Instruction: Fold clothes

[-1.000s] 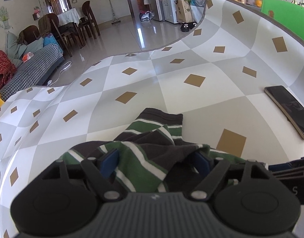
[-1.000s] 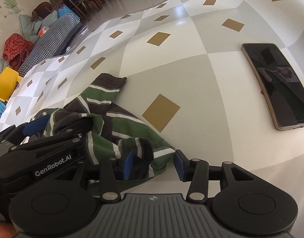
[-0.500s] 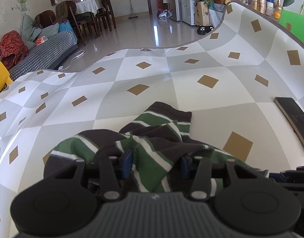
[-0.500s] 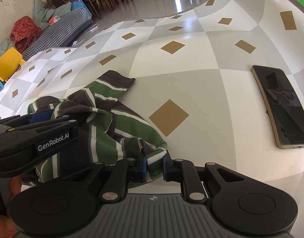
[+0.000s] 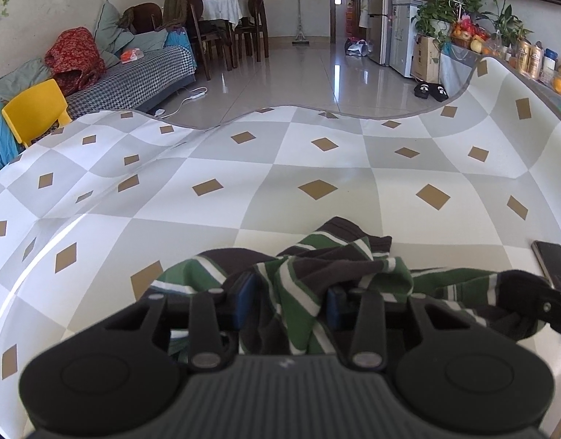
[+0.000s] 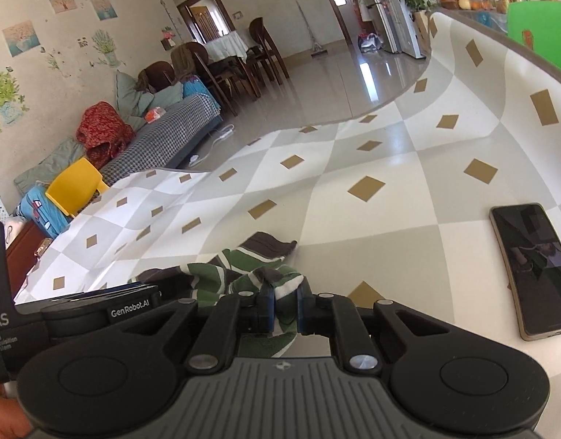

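Observation:
A green, dark brown and white striped garment (image 5: 339, 256) lies crumpled on the checked tablecloth (image 5: 317, 168) near the front edge. My left gripper (image 5: 291, 298) has a thick bunch of it between its blue pads, and its jaws are closing on the cloth. My right gripper (image 6: 284, 303) is shut on a thin fold at the right edge of the garment (image 6: 240, 278). The two grippers stand side by side, the left one's body (image 6: 97, 303) showing at the right view's lower left. The held parts are raised a little; the far sleeve end rests on the table.
A dark phone (image 6: 533, 267) lies on the table to the right of the garment. The tablecloth stretches far ahead and to the left. Beyond the far edge are a tiled floor, a sofa, a yellow chair (image 5: 35, 113) and a dining set.
Both grippers have closed on the garment, from wide open a second ago, and have risen with it. Both views now tilt up and show more of the room.

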Available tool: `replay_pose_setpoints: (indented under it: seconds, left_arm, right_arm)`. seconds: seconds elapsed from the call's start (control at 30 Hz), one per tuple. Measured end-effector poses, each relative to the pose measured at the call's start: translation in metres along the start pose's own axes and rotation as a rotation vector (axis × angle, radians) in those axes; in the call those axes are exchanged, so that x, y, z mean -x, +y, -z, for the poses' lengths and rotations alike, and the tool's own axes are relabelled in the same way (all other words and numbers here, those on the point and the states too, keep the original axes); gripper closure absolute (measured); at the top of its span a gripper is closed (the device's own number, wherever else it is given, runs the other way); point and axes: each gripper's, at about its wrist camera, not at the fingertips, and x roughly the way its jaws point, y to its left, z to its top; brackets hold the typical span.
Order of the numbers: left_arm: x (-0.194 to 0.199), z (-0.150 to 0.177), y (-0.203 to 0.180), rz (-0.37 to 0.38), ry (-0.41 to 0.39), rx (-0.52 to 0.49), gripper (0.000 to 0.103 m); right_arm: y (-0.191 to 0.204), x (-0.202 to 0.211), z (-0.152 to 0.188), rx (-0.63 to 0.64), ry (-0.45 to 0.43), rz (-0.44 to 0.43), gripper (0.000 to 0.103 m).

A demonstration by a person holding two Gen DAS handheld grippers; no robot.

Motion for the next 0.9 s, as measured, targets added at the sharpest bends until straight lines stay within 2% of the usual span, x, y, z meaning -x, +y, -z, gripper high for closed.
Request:
replay_pose_setpoints:
  seconds: [0.2, 0.47, 0.67, 0.8, 0.9]
  left_arm:
    - [0.014, -0.003, 0.02, 0.005, -0.017, 0.058, 0.067]
    - [0.022, 0.008, 0.044, -0.004, -0.012, 0.11, 0.064]
    - [0.024, 0.012, 0.061, 0.005, -0.002, 0.174, 0.062]
    - [0.027, 0.015, 0.073, -0.011, -0.002, 0.222, 0.057]
    - [0.024, 0.021, 0.086, -0.017, 0.024, 0.272, 0.055]
  right_arm:
    - [0.011, 0.013, -0.005, 0.026, -0.063, -0.074, 0.092]
    - [0.023, 0.017, -0.001, 0.081, -0.058, -0.137, 0.092]
    - [0.026, 0.02, -0.002, 0.066, -0.077, -0.182, 0.092]
    - [0.033, 0.02, -0.001, 0.099, -0.062, -0.223, 0.092]
    - [0.04, 0.009, 0.005, 0.142, 0.008, -0.208, 0.091]
